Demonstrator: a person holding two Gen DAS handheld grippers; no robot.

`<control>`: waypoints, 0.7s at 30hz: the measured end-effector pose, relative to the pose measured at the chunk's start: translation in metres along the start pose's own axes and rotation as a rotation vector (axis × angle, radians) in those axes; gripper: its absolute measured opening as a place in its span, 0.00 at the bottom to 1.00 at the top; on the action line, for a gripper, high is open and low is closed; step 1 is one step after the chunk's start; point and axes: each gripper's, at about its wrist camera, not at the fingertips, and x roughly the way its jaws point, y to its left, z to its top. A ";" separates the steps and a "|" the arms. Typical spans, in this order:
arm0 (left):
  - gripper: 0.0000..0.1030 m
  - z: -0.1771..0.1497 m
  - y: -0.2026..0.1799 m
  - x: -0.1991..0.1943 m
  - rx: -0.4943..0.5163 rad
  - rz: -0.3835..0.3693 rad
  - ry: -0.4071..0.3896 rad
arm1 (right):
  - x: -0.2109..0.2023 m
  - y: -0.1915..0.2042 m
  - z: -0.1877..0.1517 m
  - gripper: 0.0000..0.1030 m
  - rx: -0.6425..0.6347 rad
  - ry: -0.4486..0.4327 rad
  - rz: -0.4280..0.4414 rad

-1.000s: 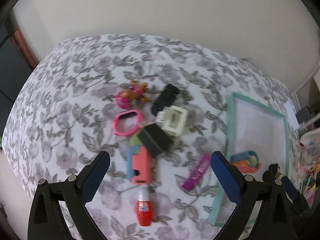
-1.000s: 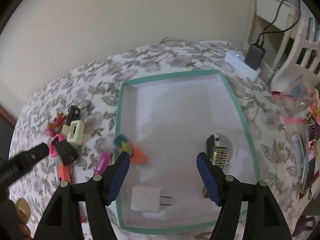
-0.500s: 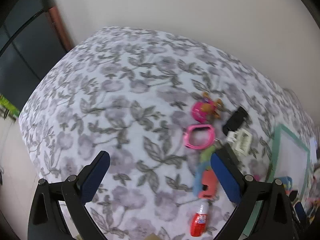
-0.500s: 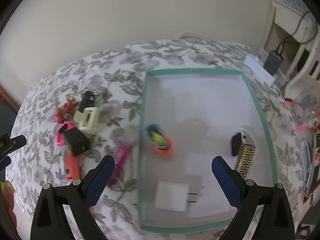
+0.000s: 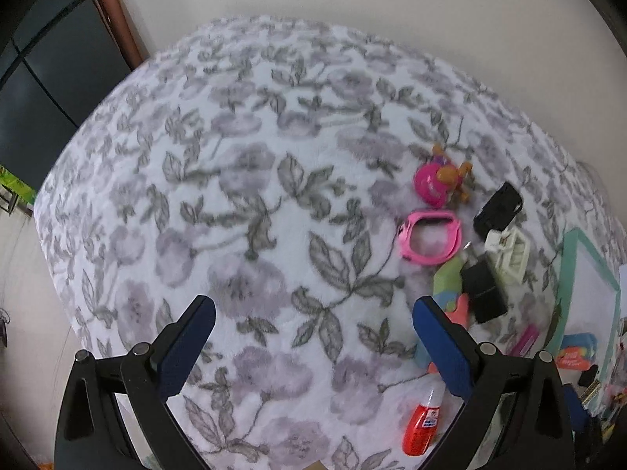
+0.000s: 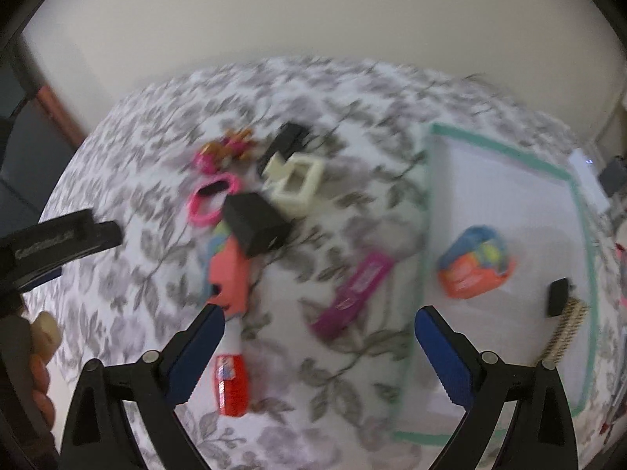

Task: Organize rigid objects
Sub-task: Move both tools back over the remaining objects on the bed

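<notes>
Blue-padded fingers of the right gripper (image 6: 318,331), which have just been spreading, stand wide apart and empty above a fleecy white blanket printed with grey leaves and mauve flowers (image 6: 348,356), a blurred flat magenta bar (image 6: 354,290) lying on the cloth between them. The left gripper (image 5: 313,323) is likewise released, its fingers framing only bare blanket. Near the right gripper's left finger lie a small red glue bottle with a white nozzle (image 6: 231,385) and a coral plastic block (image 6: 228,280); beyond it sit a matte black cube-shaped charger (image 6: 256,223), a cream square-framed plastic piece (image 6: 298,184), a glossy pink ring-shaped band (image 6: 211,197), a slim black rectangular piece (image 6: 288,139) and a round pink toy with orange figures (image 5: 439,184). To the right lies a shallow white tray edged in teal (image 6: 580,211), holding a rounded orange-and-blue plastic toy (image 6: 474,264) and, by its right rim, a small black plug on a beige ribbed piece (image 6: 564,309). Part of a hand (image 6: 39,352) shows at the right view's left edge.
</notes>
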 end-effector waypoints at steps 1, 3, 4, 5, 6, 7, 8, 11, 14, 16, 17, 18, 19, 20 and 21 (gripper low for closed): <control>0.98 -0.002 0.001 0.006 -0.009 -0.003 0.021 | 0.004 0.002 -0.003 0.96 -0.005 0.016 -0.001; 0.98 -0.006 0.001 0.019 -0.016 -0.001 0.066 | 0.014 0.007 -0.008 0.96 -0.026 0.052 -0.007; 0.98 -0.008 0.000 0.025 -0.009 0.009 0.085 | 0.019 0.011 -0.010 0.96 -0.041 0.071 -0.013; 0.98 -0.010 -0.002 0.030 0.006 0.021 0.102 | 0.023 0.013 -0.012 0.96 -0.052 0.084 -0.014; 0.98 -0.012 -0.004 0.035 0.019 0.033 0.114 | 0.027 0.015 -0.014 0.96 -0.065 0.095 -0.013; 0.98 -0.013 -0.004 0.038 0.025 0.037 0.121 | 0.029 0.019 -0.015 0.96 -0.077 0.103 -0.010; 0.98 -0.015 -0.005 0.042 0.028 0.038 0.133 | 0.031 0.021 -0.016 0.96 -0.085 0.108 -0.009; 0.98 -0.016 -0.005 0.046 0.023 0.038 0.149 | 0.039 0.030 -0.020 0.96 -0.110 0.139 -0.002; 0.98 -0.017 -0.001 0.046 0.007 0.040 0.148 | 0.044 0.036 -0.024 0.96 -0.127 0.156 0.010; 0.98 -0.018 0.004 0.047 0.000 0.039 0.151 | 0.048 0.039 -0.026 0.96 -0.134 0.165 0.005; 0.98 -0.018 0.004 0.048 -0.001 0.036 0.154 | 0.050 0.040 -0.027 0.95 -0.142 0.171 -0.002; 0.98 -0.019 0.005 0.048 -0.002 0.029 0.155 | 0.052 0.041 -0.028 0.94 -0.149 0.174 -0.009; 0.98 -0.018 0.005 0.050 0.001 0.026 0.157 | 0.052 0.042 -0.029 0.93 -0.150 0.174 -0.005; 0.98 -0.018 0.004 0.050 0.004 0.022 0.160 | 0.053 0.042 -0.029 0.92 -0.148 0.175 0.000; 0.98 -0.018 0.007 0.053 0.003 0.020 0.161 | 0.054 0.044 -0.029 0.89 -0.148 0.174 0.002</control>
